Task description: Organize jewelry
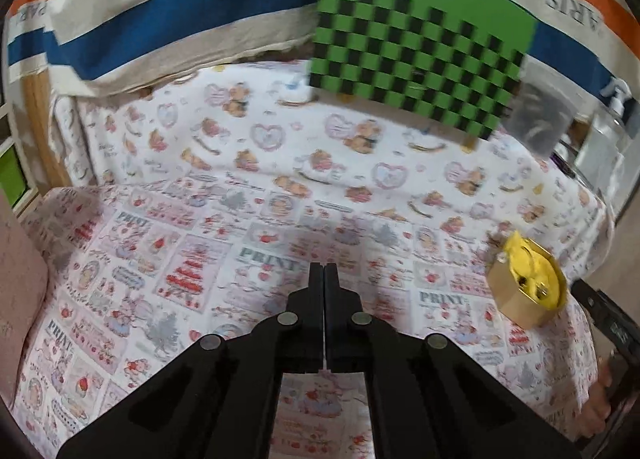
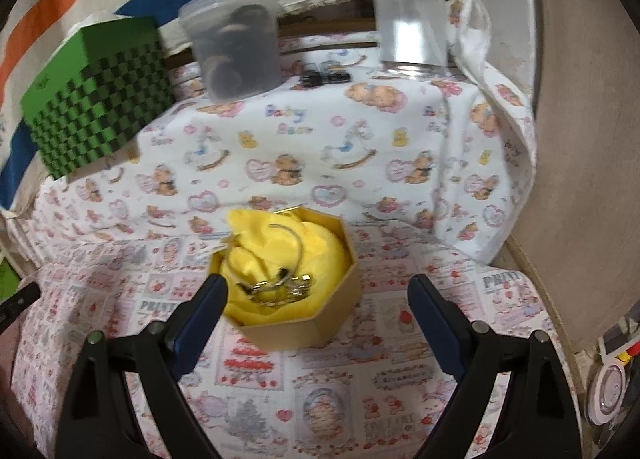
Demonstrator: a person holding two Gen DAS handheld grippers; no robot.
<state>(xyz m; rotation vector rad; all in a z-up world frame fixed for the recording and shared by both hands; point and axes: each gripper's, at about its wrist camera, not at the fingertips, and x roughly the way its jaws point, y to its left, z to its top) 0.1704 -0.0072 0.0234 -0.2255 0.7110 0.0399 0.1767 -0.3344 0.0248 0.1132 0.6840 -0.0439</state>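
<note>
**Gold box of jewelry sits between the wide right jaws; left gripper clenched on nothing**

At the far left of the right wrist view stands a green cardboard box with a black checker pattern (image 2: 98, 93), at the back of the table. Next to it is a clear plastic tub holding dark round pieces (image 2: 236, 39), then a few small black clips (image 2: 324, 78) lying on the cloth, then a clear plastic bottle (image 2: 412, 11) toward the right.

The table is covered by a white cloth printed with bears and hearts (image 2: 360, 147) at the back and a pink-and-red patchwork print cloth (image 2: 340, 379) in front.

On the patchwork cloth rests the gold hexagonal box lined with yellow fabric (image 2: 292, 333). Silver jewelry, a thin hoop and some small linked pieces (image 2: 280, 283), lies on the yellow lining. The right gripper (image 2: 318, 291) is spread wide, its blue-padded fingers (image 2: 200, 311) on either side of the box; the left pad is just beside the box wall, the right one apart from it.

In the left wrist view the left gripper (image 1: 323, 271) is clenched, black fingers pressed together with nothing between them, above bare cloth. The gold box lies well to its right.
</note>
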